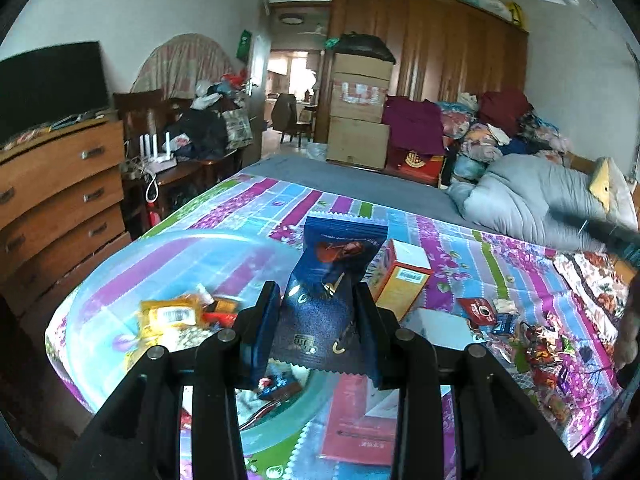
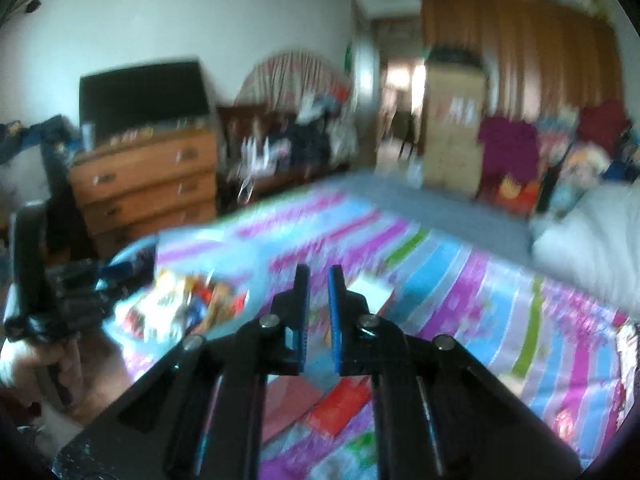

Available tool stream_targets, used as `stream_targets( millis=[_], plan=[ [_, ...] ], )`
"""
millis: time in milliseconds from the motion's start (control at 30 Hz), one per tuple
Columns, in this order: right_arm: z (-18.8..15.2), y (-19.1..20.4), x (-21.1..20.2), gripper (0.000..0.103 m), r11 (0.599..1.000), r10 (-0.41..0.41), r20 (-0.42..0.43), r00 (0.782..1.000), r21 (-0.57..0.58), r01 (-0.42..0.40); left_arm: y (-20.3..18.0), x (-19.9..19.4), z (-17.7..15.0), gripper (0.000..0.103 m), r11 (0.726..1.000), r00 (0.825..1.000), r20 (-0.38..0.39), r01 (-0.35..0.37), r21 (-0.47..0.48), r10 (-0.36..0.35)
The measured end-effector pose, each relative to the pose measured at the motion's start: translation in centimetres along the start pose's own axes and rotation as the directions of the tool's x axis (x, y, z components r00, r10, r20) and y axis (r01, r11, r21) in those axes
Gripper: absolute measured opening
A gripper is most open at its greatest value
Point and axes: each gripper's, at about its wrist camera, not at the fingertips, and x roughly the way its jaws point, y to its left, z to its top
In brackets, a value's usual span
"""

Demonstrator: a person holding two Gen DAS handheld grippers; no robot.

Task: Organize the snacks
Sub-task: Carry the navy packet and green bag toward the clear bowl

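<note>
Blue snack packet (image 1: 336, 296) stands clamped between the left gripper's (image 1: 318, 300) jaws.

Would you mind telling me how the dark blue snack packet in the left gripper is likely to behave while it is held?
The blue snack packet looks like thin glossy foil, so probably light and somewhat slippery. It creases between the left gripper fingers, suggesting it is floppy. Its top stands unsupported, so it may sag or swing.

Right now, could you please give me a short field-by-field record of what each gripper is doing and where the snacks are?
left gripper: shut on blue snack packet, held above the bed
right gripper: narrow gap between the fingers, nothing held; view blurred
clear tub: on striped bedspread, holds yellow packet and other snacks
orange box: upright beside the tub
loose snacks: scattered right of the box
</note>
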Motion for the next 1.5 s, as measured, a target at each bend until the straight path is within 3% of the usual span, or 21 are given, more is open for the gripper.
stream_targets(
  millis=[67, 167, 200, 300, 367, 433, 600, 667, 700, 733, 833, 967, 1067, 1200, 1333, 1500],
  plan=[
    [-2.5, -2.5, 2.3, 0.060, 0.998, 0.030, -0.109, 0.994, 0.058, -0.024, 0.3, -0.2, -0.3, 0.038, 1.000, 1.000, -0.007, 0.010, -0.001, -0.010],
    [-8.4, -5.8, 6.1, 0.062, 0.996, 0.027, -0.326, 0.945, 0.084, 0.001, 0.6, 0.0, -0.9, 0.039, 1.000, 0.999, -0.028, 0.024, 0.004, -0.024],
    [-10.5, -6.5, 7.4, 0.061, 0.998, 0.022, -0.393, 0.919, 0.063, 0.003, 0.7, 0.2, -1.1, 0.039, 1.000, 0.999, -0.037, 0.028, 0.000, -0.028],
    [-14.9, -7.0, 10.7, 0.061, 0.998, 0.015, -0.538, 0.843, -0.037, -0.041, 0.7, 1.0, -1.4, 0.039, 0.999, 0.997, -0.063, 0.041, -0.019, -0.042],
    [-16.1, -7.3, 12.2, 0.061, 0.996, -0.003, -0.581, 0.814, -0.077, -0.051, 0.5, 1.4, -1.5, 0.039, 0.999, 0.996, -0.072, 0.045, -0.020, -0.047],
    [-17.0, -7.8, 13.8, 0.061, 0.993, -0.035, -0.596, 0.802, -0.108, -0.037, 0.0, 1.5, -1.6, 0.039, 0.999, 0.996, -0.076, 0.047, -0.015, -0.048],
    [-18.0, -8.8, 17.0, 0.061, 0.995, -0.001, -0.644, 0.765, -0.077, -0.064, -0.1, 1.8, -1.6, 0.039, 0.999, 0.995, -0.087, 0.046, -0.002, -0.046],
    [-18.5, -9.3, 17.6, 0.061, 0.996, -0.026, -0.648, 0.761, -0.085, -0.038, 0.0, 1.9, -1.5, 0.039, 0.999, 0.995, -0.092, 0.046, -0.003, -0.046],
    [-18.6, -9.8, 17.7, 0.060, 0.998, -0.016, -0.645, 0.764, -0.058, -0.028, 0.0, 2.0, -1.4, 0.039, 0.999, 0.995, -0.093, 0.046, -0.003, -0.046],
    [-18.7, -10.2, 17.5, 0.050, 0.999, -0.011, -0.636, 0.772, -0.036, -0.016, 0.0, 1.9, -1.4, 0.039, 0.999, 0.995, -0.093, 0.045, -0.004, -0.045],
    [-18.7, -10.7, 16.5, 0.044, 1.000, -0.020, -0.604, 0.797, -0.019, 0.010, 0.0, 2.0, -1.5, 0.039, 0.999, 0.994, -0.094, 0.047, -0.009, -0.047],
    [-17.1, -10.0, 13.2, 0.043, 0.998, -0.058, -0.542, 0.839, -0.054, 0.035, 0.3, 1.9, -1.6, 0.039, 0.999, 0.995, -0.089, 0.049, -0.011, -0.050],
    [-13.8, -9.7, 10.4, 0.043, 0.995, -0.099, -0.455, 0.885, -0.061, 0.080, 0.8, 1.9, -1.7, 0.039, 0.999, 0.995, -0.088, 0.037, -0.013, -0.038],
    [-6.8, -8.1, 7.4, 0.043, 0.992, -0.126, -0.299, 0.946, -0.053, 0.116, 2.1, 2.4, -1.7, 0.039, 1.000, 0.995, -0.098, -0.003, -0.015, 0.001],
    [-0.2, -4.1, 5.8, 0.043, 0.994, -0.078, -0.147, 0.986, -0.090, 0.065, 3.9, 2.2, -1.6, 0.039, 0.999, 0.996, -0.085, -0.017, -0.045, 0.013],
    [4.8, 2.7, 6.5, 0.043, 0.989, 0.079, -0.095, 0.992, -0.119, -0.090, 6.1, 1.3, -1.2, 0.039, 0.997, 0.998, -0.056, -0.034, -0.064, 0.031]
  ],
)
